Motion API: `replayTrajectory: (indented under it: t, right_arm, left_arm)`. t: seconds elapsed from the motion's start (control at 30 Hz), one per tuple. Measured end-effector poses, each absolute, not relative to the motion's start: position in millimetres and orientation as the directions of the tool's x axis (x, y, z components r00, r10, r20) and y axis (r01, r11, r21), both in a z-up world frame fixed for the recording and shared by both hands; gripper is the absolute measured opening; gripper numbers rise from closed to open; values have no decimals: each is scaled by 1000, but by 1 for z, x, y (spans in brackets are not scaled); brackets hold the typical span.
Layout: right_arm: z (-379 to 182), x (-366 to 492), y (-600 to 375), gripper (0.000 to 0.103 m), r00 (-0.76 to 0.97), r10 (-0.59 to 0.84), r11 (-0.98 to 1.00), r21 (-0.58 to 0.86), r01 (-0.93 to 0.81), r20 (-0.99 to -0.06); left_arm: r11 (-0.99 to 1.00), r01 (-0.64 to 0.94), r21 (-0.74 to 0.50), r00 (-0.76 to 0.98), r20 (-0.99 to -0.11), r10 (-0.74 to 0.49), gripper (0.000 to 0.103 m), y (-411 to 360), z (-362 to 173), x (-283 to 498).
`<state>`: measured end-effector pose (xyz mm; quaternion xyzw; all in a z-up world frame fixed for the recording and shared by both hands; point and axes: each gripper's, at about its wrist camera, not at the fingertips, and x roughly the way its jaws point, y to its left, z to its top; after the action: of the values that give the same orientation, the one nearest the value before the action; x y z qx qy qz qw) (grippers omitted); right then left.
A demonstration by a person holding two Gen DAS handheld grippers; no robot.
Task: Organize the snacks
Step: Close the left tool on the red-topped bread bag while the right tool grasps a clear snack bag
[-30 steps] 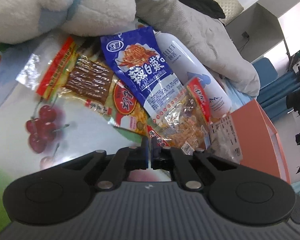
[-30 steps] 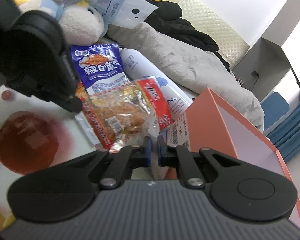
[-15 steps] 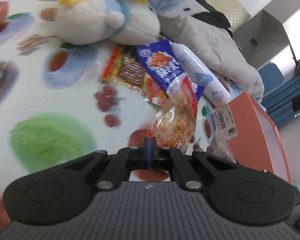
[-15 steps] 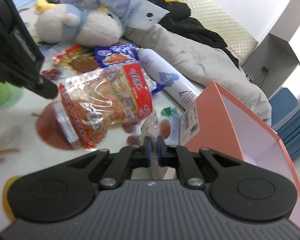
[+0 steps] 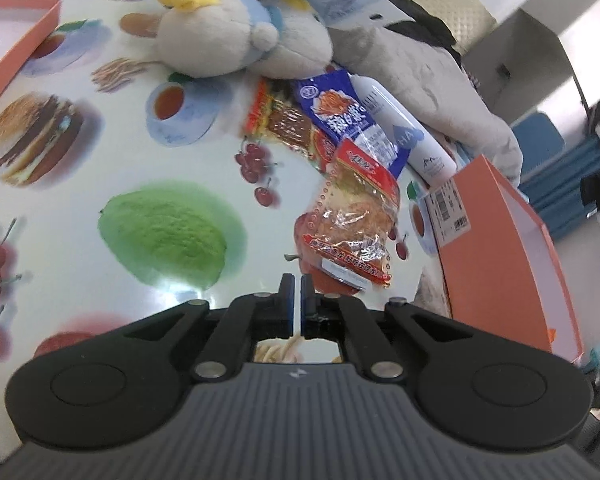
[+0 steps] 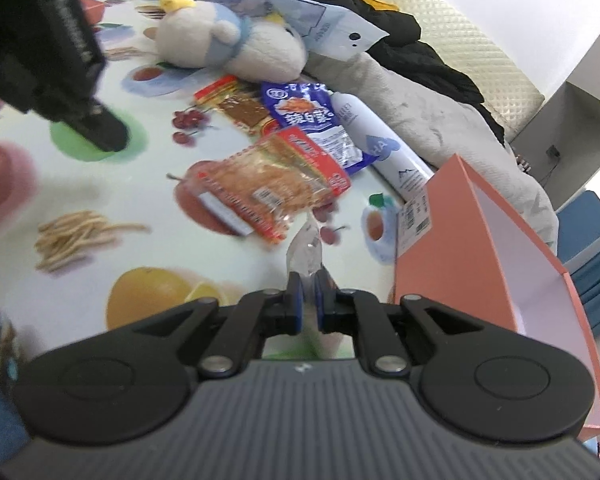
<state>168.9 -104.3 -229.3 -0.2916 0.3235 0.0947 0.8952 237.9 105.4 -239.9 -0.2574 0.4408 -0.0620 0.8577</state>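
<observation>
Risk of fumbling first: left gripper (image 5: 296,300) nearly closed on nothing, raised near the green fruit print. Further right, red-edged snack bag (image 6: 276,184) flat mid-table; right gripper (image 6: 305,300) pinching clear wrapper (image 6: 305,250) beside orange box (image 6: 472,248). Thin film, easily slipped or torn.

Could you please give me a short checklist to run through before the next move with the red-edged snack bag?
1. Left gripper free: ok, fingers nearly together with nothing between them.
2. Right gripper grasp: ok, fingers closed on a clear plastic wrapper.
3. What that wrapper belongs to: cannot tell.
4. Red-edged snack bag reachable: ok, it lies flat on the tablecloth, its far end overlapping the blue snack packet.
5. Orange box ready: ok, its opening is in view and the visible interior shows bare white.
6. Other snacks untangled: not ok, the brown snack packet lies partly under the blue one.
</observation>
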Motion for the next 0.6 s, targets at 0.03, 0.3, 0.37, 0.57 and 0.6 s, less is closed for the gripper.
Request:
replayTrajectory:
  t: [0.03, 0.3, 0.37, 0.57, 0.6]
  right_arm:
    - [-228, 168, -105, 11, 769, -13, 817, -450, -361, -639]
    - [-223, 159, -129, 65, 725, 139, 879, -253, -404, -675]
    - [-222, 160, -137, 65, 708, 178, 893, -191, -408, -684]
    - [-223, 168, -143, 81, 709, 205, 923, -109, -370, -675]
    - [-223, 170, -143, 85, 719, 200, 928, -106, -356, -666]
  left_arm:
    - [869, -103, -483, 599, -728, -334, 1, 102, -239, 241]
    - [914, 16, -405, 602, -726, -332, 51, 74, -229, 275]
    - [928, 50, -370, 614, -721, -321, 65, 64, -227, 285]
    - [947, 131, -292, 578, -754, -312, 78, 37, -237, 320]
    - [946, 146, -289, 573, -755, -319, 78, 34, -240, 324]
